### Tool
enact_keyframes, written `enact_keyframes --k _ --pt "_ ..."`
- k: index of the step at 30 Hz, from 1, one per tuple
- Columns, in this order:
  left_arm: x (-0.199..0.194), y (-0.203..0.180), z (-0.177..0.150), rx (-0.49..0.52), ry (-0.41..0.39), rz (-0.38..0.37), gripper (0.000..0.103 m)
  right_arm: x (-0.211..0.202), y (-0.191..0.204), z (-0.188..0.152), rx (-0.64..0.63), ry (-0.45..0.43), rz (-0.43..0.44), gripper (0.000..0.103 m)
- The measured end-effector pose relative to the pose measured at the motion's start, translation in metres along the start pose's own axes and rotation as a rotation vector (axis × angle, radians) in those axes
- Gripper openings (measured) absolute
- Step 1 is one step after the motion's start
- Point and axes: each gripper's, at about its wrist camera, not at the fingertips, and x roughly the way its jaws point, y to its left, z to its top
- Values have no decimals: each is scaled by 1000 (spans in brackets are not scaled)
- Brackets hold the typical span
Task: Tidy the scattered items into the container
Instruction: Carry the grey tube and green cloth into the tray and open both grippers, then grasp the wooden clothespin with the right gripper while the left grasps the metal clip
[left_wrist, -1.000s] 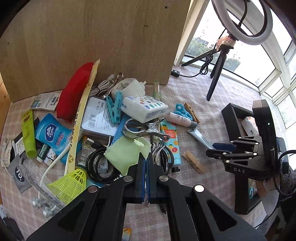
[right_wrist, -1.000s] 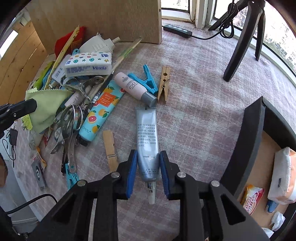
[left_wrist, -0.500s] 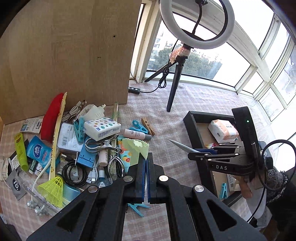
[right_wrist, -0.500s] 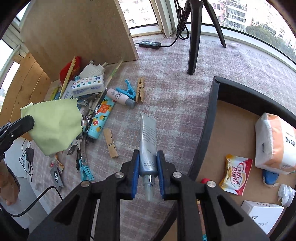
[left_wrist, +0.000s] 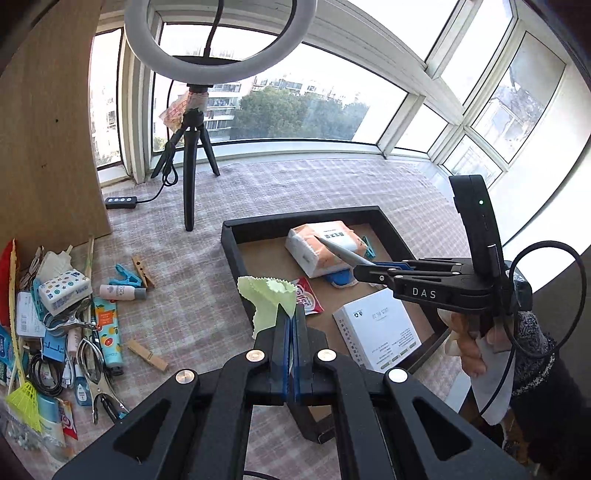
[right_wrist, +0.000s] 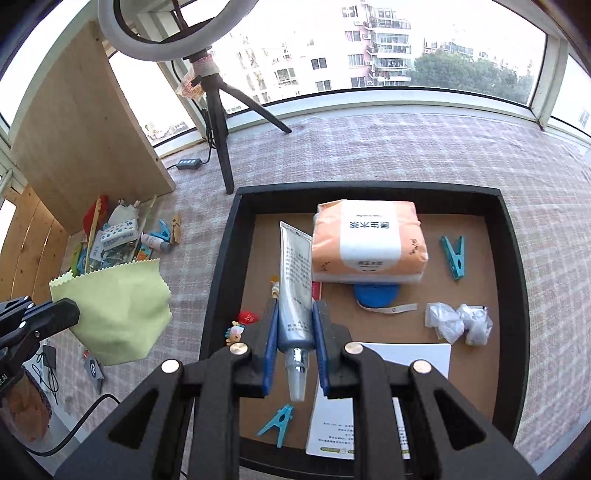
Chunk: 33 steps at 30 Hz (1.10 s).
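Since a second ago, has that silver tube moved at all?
Yes. The tube, gripped in the right fingers, has left the tablecloth beside the clutter and now hangs over the black tray.

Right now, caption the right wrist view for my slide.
Right gripper holds a silver tube over the black tray; left gripper holds a green cloth.

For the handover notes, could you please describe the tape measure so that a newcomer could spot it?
Start at the black rectangular tray. Find the orange-and-white tissue pack inside. The round blue tape measure peeks from under its near edge, the only thing trailing a white numbered strip.
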Motion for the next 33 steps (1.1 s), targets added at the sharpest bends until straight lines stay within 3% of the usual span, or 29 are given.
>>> enact_keyframes --k 7,8,10,11,15,22,33 --pt "25 -68 3 91 27 -76 1 -30 -83 -25 140 -32 -134 18" --pt "29 -74 3 94 35 -84 5 -33 -89 -28 142 -35 -138 19" --pt "38 -84 2 106 59 -72 30 -34 -96 -32 148 -22 -165 32" --pt "39 -86 0 110 53 -54 41 -37 -96 -34 149 -29 -189 49" --pt "40 -86 -8 123 57 -16 38 -45 -84 -35 102 -79 -201 53" --pt "28 -45 -15 58 44 78 38 -32 -40 -24 18 -72 -138 53" --pt "-6 79 -46 -132 37 325 38 14 62 -16 -167 -14 -5 53"
